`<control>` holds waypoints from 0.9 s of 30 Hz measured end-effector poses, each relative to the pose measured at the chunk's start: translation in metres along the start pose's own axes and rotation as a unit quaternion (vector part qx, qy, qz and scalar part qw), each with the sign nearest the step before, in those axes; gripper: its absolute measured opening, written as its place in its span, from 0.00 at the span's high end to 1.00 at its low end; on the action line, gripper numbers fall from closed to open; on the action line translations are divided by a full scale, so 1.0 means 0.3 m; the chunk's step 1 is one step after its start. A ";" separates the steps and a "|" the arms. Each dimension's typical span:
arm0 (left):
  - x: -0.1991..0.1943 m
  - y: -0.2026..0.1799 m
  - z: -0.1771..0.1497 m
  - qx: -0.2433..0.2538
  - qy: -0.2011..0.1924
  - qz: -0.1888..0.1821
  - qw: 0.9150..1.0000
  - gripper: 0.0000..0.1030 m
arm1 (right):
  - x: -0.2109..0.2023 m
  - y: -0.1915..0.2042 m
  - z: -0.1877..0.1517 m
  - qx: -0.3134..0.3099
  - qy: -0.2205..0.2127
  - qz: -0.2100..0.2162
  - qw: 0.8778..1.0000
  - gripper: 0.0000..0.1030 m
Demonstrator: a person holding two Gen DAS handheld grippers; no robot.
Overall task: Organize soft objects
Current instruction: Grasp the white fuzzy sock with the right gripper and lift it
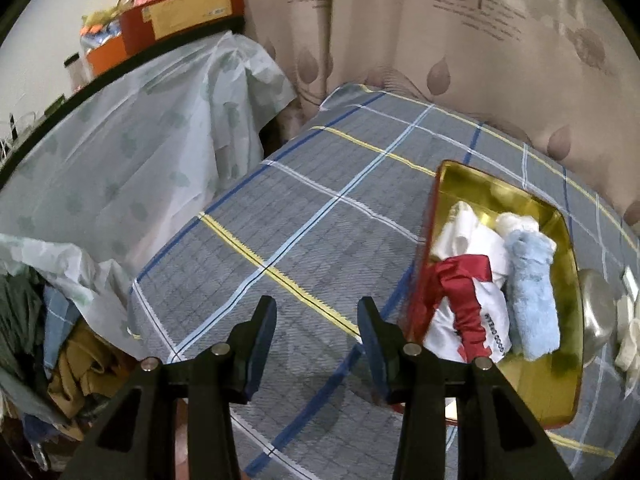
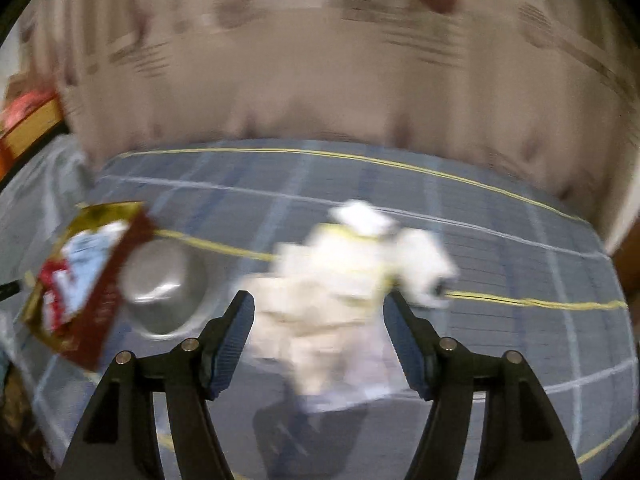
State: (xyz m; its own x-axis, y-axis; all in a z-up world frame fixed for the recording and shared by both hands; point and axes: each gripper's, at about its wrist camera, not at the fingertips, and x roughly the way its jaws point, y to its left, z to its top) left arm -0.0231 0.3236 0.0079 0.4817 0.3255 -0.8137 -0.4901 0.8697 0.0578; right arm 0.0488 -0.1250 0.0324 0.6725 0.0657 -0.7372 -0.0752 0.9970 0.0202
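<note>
- Soft things were being put away into a gold tray (image 1: 568,240) with red sides, which sat on a grey checked cloth (image 1: 304,216) over a flat top.
- Inside the tray lay a fluffy blue roll (image 1: 534,292), a white bundle with a red strap (image 1: 464,308) across it, and more white cloth (image 1: 464,228) behind them. They were packed side by side, most likely so that more would fit.
- The left gripper (image 1: 316,320) hung over bare cloth just beside the tray's near edge. Its jaws stood partly apart and nothing was between them, so it held nothing. It looked like it was waiting out of the way.
- The right gripper (image 2: 319,312) pointed down at a white crumpled pile (image 2: 352,280) on the cloth. Its jaws were apart, and the pile showed in the gap between them.
- That picture was very blurry. The pads did not seem to press on the pile, so I judged it was not gripped yet.
- A shiny round metal bowl (image 2: 164,284) sat between the tray and the white pile, upside down as far as I could tell.
- The white pile was the one soft thing seen outside the tray, so it was likely the next to go in.
</note>
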 end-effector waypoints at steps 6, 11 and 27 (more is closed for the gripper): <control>-0.035 -0.075 -0.009 0.035 -0.006 -0.005 0.999 0.58 | 0.093 -0.217 -0.027 0.032 0.014 -0.036 0.999 0.38; -0.098 -0.160 -0.013 0.070 -0.018 -0.015 0.997 0.58 | 0.177 -0.267 -0.021 0.034 0.023 -0.031 0.999 0.38; -0.190 -0.509 -0.072 0.187 -0.006 -0.099 0.977 0.58 | 0.416 -0.316 0.054 0.042 0.038 0.009 0.998 0.41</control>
State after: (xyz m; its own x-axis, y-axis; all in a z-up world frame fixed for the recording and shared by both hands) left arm 0.0087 0.1641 0.0331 0.5504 0.1389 -0.8233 -0.0878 0.9902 0.1083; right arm 0.1519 -0.2107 -0.0505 0.6141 0.0833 -0.7849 -0.0219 0.9958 0.0886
